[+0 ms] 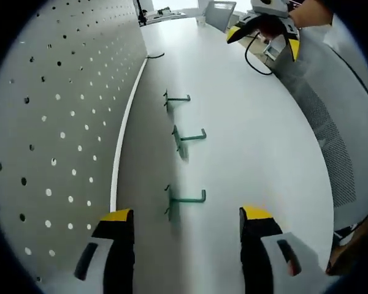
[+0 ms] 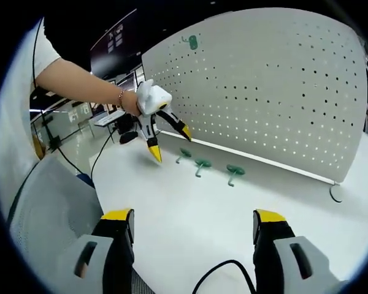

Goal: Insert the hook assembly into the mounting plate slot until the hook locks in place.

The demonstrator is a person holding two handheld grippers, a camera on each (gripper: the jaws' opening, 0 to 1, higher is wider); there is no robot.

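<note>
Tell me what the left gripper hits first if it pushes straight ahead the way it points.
Probably the nearest green hook, lying on the white table just ahead between the open left gripper's jaws. Two more green hooks lie beyond it. Depth is hard to judge.

We see a white bench (image 2: 190, 214), a grey mesh chair (image 1: 331, 141) beside it, dim office desks (image 2: 107, 116) behind

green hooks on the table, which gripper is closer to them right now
Left. The left gripper hangs open just above the row of green hooks, nearest hook between its jaws. The right gripper sits back across the table.
</note>
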